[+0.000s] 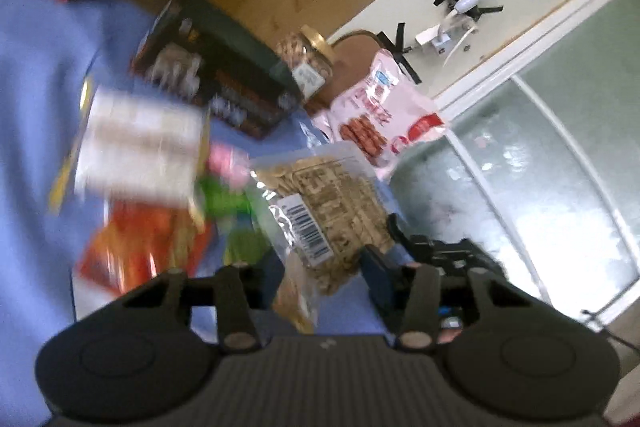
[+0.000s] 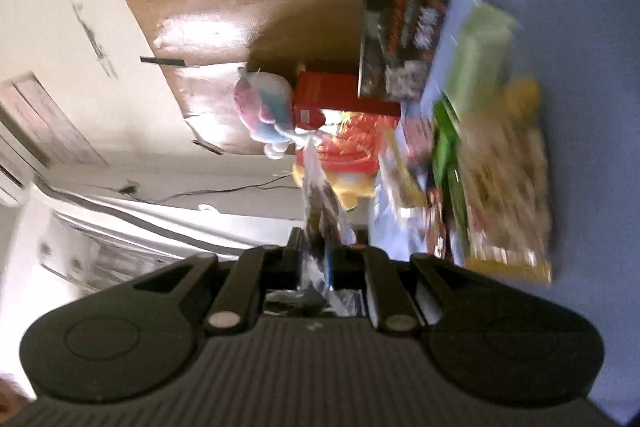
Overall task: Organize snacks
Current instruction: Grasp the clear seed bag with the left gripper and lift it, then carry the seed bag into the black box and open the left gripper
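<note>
**Snack packets between both grippers, blue cloth surface**

The left wrist view shows the left gripper (image 1: 320, 267) with a clear packet of pale seeds (image 1: 320, 211) lying between its fingers; the fingers stand apart, and whether the pads press on the packet cannot be told. This packet sits at lower centre of the frame; its long axis runs from upper left to lower right, barcode label facing the camera. Only this view shows the pink sausage packet (image 1: 384, 111) at centre right, the gold-lidded nut jar (image 1: 306, 61) above it, and the blurred white-labelled packet (image 1: 140, 147) at centre left.

The right wrist view shows the right gripper (image 2: 318, 259) with fingers together, clamped on a thin clear packet (image 2: 320, 195); that packet stands edge-on at lower centre, long axis running straight up the frame away from the camera. Only this view shows the plush toy (image 2: 264, 111) at centre and the red box (image 2: 328, 95) beside it.

Both views show the dark printed box (image 1: 208, 83) and the blue cloth (image 2: 592, 107); heavy blur affects both.
</note>
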A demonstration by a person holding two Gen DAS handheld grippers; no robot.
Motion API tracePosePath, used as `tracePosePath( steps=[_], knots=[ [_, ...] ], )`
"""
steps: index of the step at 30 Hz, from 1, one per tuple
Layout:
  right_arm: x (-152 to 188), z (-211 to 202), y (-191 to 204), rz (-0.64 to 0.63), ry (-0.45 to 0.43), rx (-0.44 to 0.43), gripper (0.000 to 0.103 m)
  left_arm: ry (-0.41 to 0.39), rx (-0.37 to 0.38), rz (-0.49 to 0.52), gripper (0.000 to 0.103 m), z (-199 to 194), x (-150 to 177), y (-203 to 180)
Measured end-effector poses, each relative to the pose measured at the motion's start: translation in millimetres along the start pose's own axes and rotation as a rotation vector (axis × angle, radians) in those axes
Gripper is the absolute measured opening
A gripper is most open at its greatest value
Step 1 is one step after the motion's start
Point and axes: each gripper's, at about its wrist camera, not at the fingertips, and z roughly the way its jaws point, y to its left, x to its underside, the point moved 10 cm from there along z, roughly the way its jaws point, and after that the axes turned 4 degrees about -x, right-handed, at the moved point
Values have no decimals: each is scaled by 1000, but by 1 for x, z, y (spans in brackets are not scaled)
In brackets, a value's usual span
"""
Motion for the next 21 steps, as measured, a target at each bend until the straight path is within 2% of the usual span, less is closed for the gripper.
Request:
tracePosePath(
  steps=[6,9,10,11,13,14,15,18,21],
  knots=[
    [-65,64,29,-337,5,211,13,-106,-139,174,41,29,-98,-10],
    [-98,101,26,-483,13,343,15,-127,-221,193,43,55,-138,3],
    [-107,107,23,-549,5,401,22,-115,-243,188,43,68,-149,10],
    [-116,114,18,-660,-3,501,31,-111,-265,182,44,79,-156,18],
    [-126,120,9,-862,5,684,43,-109,-359,192,44,98,-164,34],
    [-128,117,7,-916,4,733,45,-111,-408,209,44,103,-164,40],
    [-129,108,6,-941,0,746,45,-127,-423,225,45,103,-163,42],
    [-131,55,7,-913,-76,722,45,-152,-378,227,45,88,-151,33],
    [-125,5,-7,-902,-137,789,49,-203,-348,325,46,63,-127,8]
  ],
)
